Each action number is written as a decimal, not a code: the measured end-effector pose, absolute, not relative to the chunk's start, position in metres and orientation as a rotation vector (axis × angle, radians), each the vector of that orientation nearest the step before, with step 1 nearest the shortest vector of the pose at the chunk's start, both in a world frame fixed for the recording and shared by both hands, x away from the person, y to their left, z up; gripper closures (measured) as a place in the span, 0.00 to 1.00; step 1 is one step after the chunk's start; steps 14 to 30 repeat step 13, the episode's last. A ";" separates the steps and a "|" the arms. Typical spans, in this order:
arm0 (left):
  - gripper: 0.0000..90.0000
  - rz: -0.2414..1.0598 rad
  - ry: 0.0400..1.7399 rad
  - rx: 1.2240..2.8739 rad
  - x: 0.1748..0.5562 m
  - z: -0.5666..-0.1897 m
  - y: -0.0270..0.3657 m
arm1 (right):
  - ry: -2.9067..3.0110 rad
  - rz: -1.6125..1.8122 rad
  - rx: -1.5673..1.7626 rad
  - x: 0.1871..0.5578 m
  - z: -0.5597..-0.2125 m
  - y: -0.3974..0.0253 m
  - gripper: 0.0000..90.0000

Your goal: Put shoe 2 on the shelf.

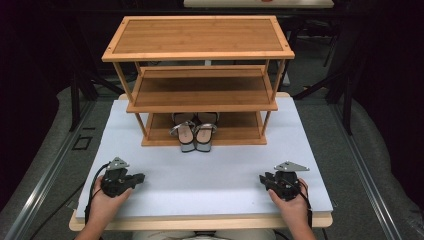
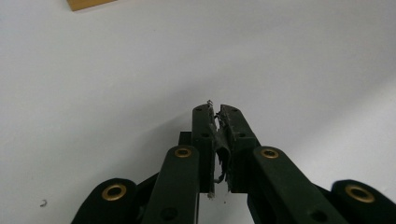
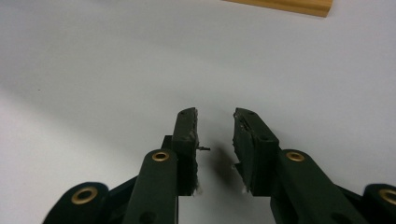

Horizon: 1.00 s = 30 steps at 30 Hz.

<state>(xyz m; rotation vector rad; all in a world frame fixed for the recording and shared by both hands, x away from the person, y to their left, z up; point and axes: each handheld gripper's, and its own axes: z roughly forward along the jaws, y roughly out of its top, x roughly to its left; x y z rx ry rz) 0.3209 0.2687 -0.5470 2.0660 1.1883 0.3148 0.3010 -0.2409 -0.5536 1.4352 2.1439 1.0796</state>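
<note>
I find the tabletop (image 1: 210,170) bare across its near half, which leaves both of my tools room to rest and start from. The wooden shoe rack (image 1: 200,80) stands at the far half, three shelves facing me, so each shelf can be reached from the front. The pair of sandals (image 1: 194,132) sits side by side on the bottom shelf, near its middle, toes overhanging the front edge; I judge that overhang gives an easy place to take hold.

My left gripper (image 1: 139,177) rests near the tabletop's front left, its fingers (image 2: 204,140) clenched on nothing. My right gripper (image 1: 261,178) rests front right, its fingers (image 3: 186,140) released with a clear gap, empty. Both lie well apart from the sandals.
</note>
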 end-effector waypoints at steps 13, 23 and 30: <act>0.89 0.308 1.190 2.072 0.323 -0.551 0.266 | 2.156 1.084 1.430 0.301 -0.558 -0.239 0.76; 0.89 0.308 1.190 2.072 0.323 -0.551 0.266 | 2.156 1.084 1.430 0.301 -0.558 -0.239 0.76; 0.89 0.308 1.190 2.072 0.323 -0.551 0.266 | 2.156 1.084 1.430 0.301 -0.558 -0.239 0.76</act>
